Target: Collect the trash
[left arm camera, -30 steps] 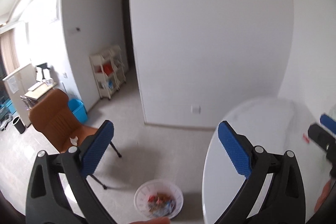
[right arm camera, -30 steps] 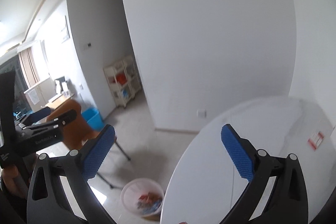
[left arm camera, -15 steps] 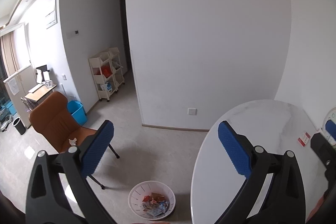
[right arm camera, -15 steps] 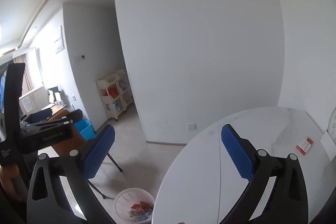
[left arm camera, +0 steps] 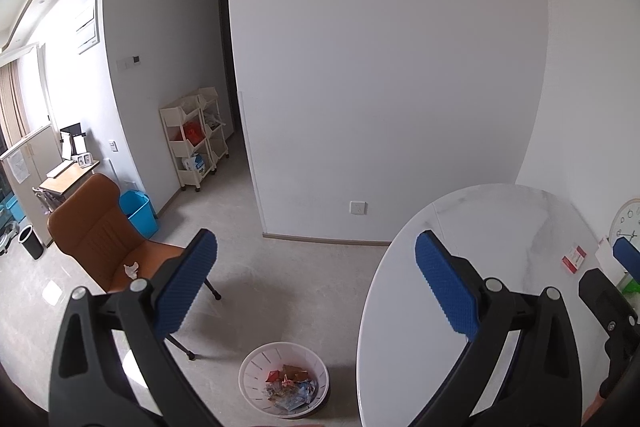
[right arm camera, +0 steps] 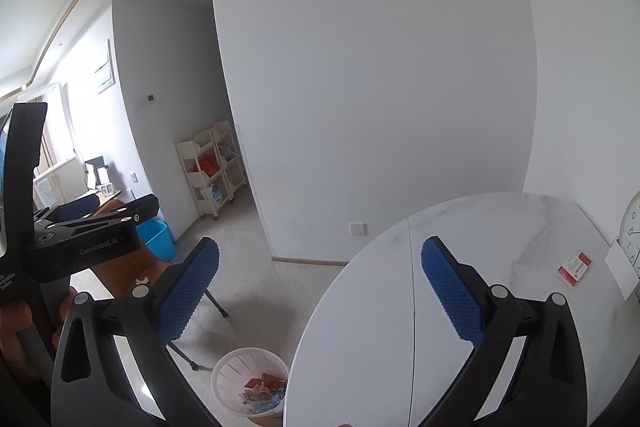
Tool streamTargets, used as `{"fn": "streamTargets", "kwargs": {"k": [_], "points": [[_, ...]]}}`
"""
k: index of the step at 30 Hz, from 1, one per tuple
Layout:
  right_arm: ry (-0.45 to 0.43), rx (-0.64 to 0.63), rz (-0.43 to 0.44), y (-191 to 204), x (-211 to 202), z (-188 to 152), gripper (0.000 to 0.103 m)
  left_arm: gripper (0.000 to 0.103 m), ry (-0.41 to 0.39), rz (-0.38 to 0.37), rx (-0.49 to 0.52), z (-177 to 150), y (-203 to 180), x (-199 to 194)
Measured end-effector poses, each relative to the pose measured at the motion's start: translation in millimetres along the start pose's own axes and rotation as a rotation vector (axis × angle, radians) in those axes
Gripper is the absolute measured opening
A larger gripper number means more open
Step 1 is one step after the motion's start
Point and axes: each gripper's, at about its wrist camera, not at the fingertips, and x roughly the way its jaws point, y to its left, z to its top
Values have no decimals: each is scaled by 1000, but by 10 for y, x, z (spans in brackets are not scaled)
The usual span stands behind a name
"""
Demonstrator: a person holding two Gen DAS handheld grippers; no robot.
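Observation:
A white slotted waste basket [left arm camera: 284,379] stands on the floor beside the table and holds several colourful wrappers [left arm camera: 290,387]; it also shows in the right wrist view [right arm camera: 250,385]. A crumpled white scrap [left arm camera: 131,269] lies on the seat of the orange chair [left arm camera: 96,231]. My left gripper [left arm camera: 316,287] is open and empty, held high above the floor. My right gripper [right arm camera: 320,291] is open and empty above the table edge. The left gripper's body [right arm camera: 80,239] shows at the left of the right wrist view.
A round white marble table [left arm camera: 500,247] at right bears a red-and-white card [right arm camera: 575,267], a white card [right arm camera: 622,273] and a clock [left arm camera: 626,223] against the wall. A blue bin [left arm camera: 139,213], a cream trolley [left arm camera: 196,139] and a black bin [left arm camera: 31,242] stand at left.
Both grippers have risen and drawn back, so basket and table sit lower and smaller in view. The clock on the table has come into view. Both stay open.

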Motion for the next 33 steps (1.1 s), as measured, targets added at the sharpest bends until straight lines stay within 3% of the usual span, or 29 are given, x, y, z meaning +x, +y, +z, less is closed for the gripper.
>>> {"fn": "streamTargets", "kwargs": {"k": [33], "points": [[18,-1,9,-24,-4,-16,101,95,6,9,-2,-111,90,68]]}}
